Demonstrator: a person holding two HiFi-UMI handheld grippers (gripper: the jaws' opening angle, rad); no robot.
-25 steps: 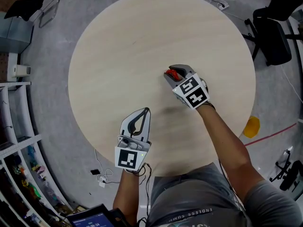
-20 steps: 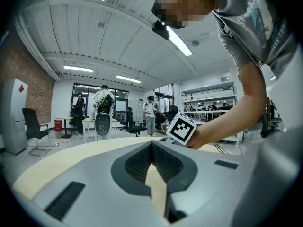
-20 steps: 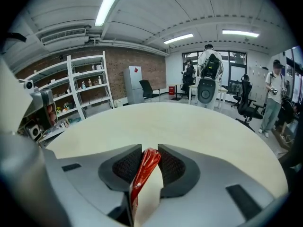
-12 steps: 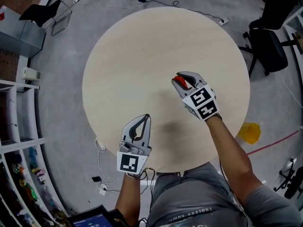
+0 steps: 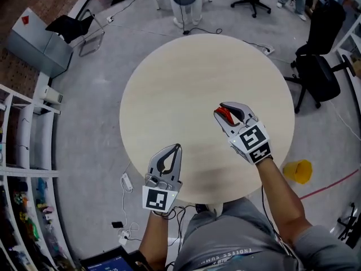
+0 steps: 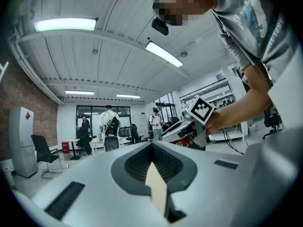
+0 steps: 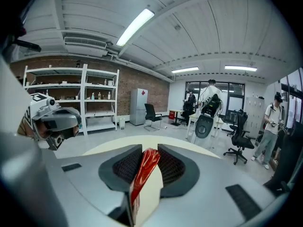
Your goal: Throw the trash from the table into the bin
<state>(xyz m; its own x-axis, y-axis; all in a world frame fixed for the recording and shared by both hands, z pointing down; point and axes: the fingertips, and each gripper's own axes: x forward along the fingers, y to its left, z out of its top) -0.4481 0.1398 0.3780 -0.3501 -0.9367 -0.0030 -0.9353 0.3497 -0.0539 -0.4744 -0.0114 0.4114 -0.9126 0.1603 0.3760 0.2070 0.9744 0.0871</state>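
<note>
Right gripper (image 5: 221,109), closed tight on a crumpled red plastic wrapper (image 7: 144,167), is now held lifted clear of the round pale wooden worktop (image 5: 180,83), so carriage to the bin is judged next.

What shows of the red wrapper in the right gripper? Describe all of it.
The red wrapper is a thin, glossy, crinkled strip that looks like plastic film. It stands on edge, pinched flat between the dark ribbed pads of the right gripper, with its rounded top poking up at the fingertips. In the head view it is a small red patch in the jaws, held over the round table. It seems to touch only the pads.
</note>
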